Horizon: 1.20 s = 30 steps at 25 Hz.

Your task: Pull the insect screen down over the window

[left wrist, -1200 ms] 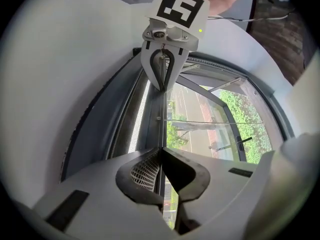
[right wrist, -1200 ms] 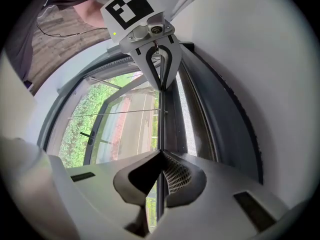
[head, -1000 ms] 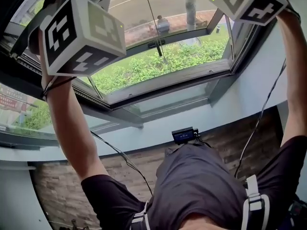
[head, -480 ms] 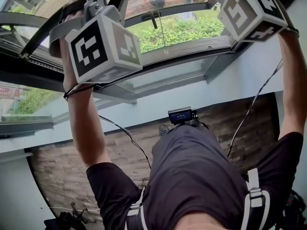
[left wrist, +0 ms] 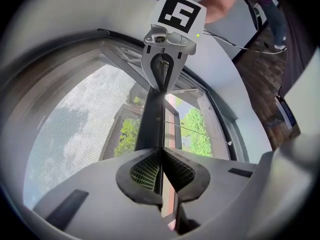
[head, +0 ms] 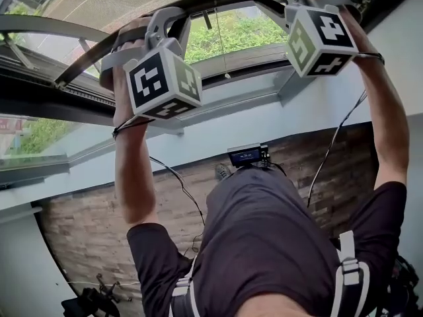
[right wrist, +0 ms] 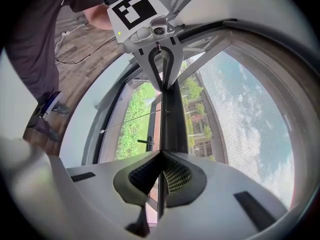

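Both tongs are clamped on the dark bottom bar [left wrist: 150, 115] of the insect screen [left wrist: 75, 134]. The left tongs [left wrist: 161, 156] have their ribbed pads nearly together, pinching only the bar's thin lip, and the right tongs [right wrist: 160, 158] grip the same lip further along in the same near-closed way. Each gripper view looks straight down the bar to the other tool, so the two grips sit well apart, one toward each end. That spacing looks chosen to keep the bar level, since a one-sided pull would likely skew it in its side tracks. The head view shows both arms raised, with the bar crossing the upper part of the window [head: 46, 98] and the marker cube [head: 162, 84] of the left tool just beneath it. Mesh fills the opening on the far side of the bar. On the near side the opening is uncovered, and green shrubs [left wrist: 197, 134] show through with no weave over them. A thin cord [head: 220, 41] hangs from near the bar's middle toward the lower edge of the frame, untouched. By this reading the screen is only partly drawn and the lower stretch of the window is not yet covered. The pinch on such a narrow lip looks firm enough for a straight pull, but it could slip if one side were dragged ahead of the other.
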Tool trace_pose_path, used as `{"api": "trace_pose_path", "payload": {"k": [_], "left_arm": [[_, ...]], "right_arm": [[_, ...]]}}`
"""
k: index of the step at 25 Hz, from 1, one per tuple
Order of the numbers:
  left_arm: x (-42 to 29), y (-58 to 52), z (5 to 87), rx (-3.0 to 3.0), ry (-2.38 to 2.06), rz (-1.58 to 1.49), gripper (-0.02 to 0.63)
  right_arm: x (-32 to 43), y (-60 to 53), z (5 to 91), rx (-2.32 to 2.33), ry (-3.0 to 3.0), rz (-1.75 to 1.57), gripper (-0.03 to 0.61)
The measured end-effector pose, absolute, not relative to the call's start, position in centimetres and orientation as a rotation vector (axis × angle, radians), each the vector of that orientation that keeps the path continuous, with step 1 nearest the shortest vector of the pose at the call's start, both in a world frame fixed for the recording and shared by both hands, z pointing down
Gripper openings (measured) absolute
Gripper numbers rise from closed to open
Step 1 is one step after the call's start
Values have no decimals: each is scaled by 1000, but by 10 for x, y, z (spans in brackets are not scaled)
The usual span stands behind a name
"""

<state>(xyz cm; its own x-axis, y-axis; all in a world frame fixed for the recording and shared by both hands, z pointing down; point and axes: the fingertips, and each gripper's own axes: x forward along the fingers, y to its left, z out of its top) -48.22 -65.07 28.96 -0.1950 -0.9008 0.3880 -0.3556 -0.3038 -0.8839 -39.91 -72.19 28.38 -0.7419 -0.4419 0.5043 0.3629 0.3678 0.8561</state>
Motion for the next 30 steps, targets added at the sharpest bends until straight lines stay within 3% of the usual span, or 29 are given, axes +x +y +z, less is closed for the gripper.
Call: {"api": "trace_pose_path", "payload": {"k": [11, 22, 30], "left_arm": [[-479, -649, 347, -1754, 1444, -1590, 21], [-475, -649, 473, -1914, 1447, -1667, 21], [-473, -647, 505, -1940, 1463, -1682, 21]], "right_arm": [[-396, -723, 343, -2, -1914, -1326, 18], [-392, -721, 468, -94, -1897, -1216, 18], [-387, -717, 497, -90, -1874, -1181, 18]]}}
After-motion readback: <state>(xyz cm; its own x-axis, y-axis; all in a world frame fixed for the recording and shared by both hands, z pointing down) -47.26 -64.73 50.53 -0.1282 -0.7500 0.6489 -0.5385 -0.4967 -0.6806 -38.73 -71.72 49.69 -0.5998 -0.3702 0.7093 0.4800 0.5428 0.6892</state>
